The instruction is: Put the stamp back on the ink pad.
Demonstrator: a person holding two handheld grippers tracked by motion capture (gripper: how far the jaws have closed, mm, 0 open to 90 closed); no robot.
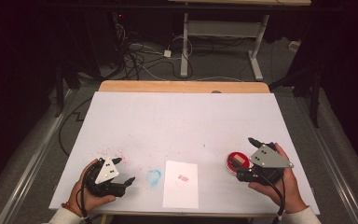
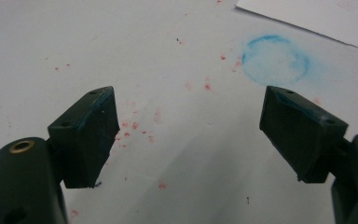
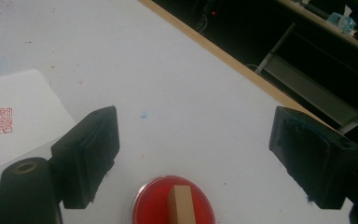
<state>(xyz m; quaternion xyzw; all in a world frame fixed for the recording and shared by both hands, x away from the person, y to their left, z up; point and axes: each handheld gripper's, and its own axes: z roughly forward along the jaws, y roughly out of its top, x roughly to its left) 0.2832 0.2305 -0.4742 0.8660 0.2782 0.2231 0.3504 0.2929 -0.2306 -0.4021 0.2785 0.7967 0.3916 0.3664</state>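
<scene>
From above, my left gripper (image 1: 121,170) rests at the near left of the white table (image 1: 182,121), and my right gripper (image 1: 246,157) sits beside the round red ink pad (image 1: 237,163) holding a small wooden stamp (image 1: 239,160); the white stamped paper sheet (image 1: 181,184) lies between. Left gripper view: my jaws spread wide, empty, near a blue ring smudge (image 2: 275,59). Right gripper view: my jaws spread over the stamp (image 3: 182,204) standing in the pad (image 3: 154,205).

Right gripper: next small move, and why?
Probably ease the right gripper down and close on the wooden stamp. Its jaws stand wide open just above the stamp, which rests in the red ink pad; the paper already bears a red print.
</scene>
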